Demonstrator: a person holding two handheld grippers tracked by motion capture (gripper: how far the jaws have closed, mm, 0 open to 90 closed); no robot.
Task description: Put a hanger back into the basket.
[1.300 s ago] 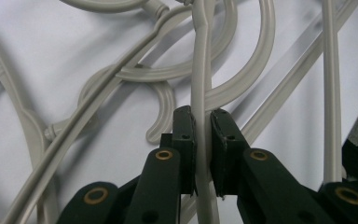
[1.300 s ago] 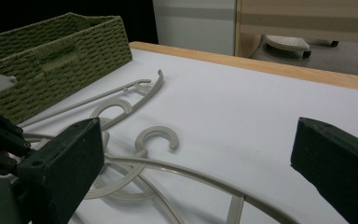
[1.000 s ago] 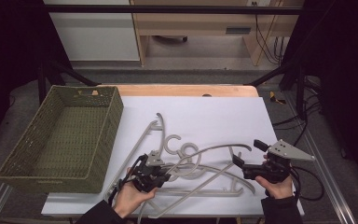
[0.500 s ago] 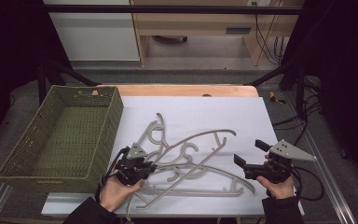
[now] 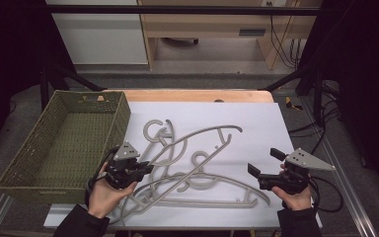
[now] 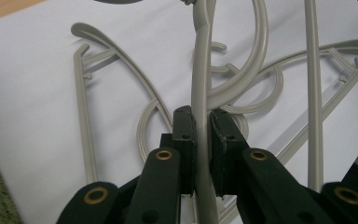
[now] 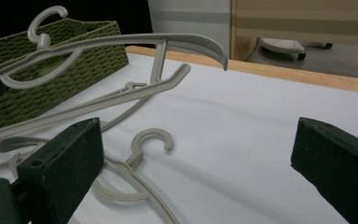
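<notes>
Left hand-held gripper (image 5: 145, 169): it is sitting low at the left of the worktop, just beside the basket, with its jaws pinching a thin grey bar of the lifted hanger (image 6: 201, 88); in the left gripper view the bar is running straight up between the two black pads (image 6: 185, 140).
Lifted hanger: it is slanting across the sheet in the high view (image 5: 197, 136), one end in that grip, its long curved arm reaching toward the middle of the sheet; in the right gripper view (image 7: 135, 42) that arm is hanging clear above the white surface, its hook up near the basket.
Other hangers (image 5: 202, 190): more grey hangers are lying tangled on the sheet between the two hands, overlapping each other; one small hook (image 7: 151, 140) is lying flat just ahead of the right jaws.
Right hand-held gripper (image 5: 262, 167): it is resting at the right edge of the sheet, jaws spread wide and pointing toward the pile, nothing between them.
Basket (image 5: 29, 163): the woven green basket is standing at the left end of the worktop, beside the sheet.
Worktop (image 5: 256, 123): a white sheet is covering most of it, with a wooden strip showing along the far edge.
</notes>
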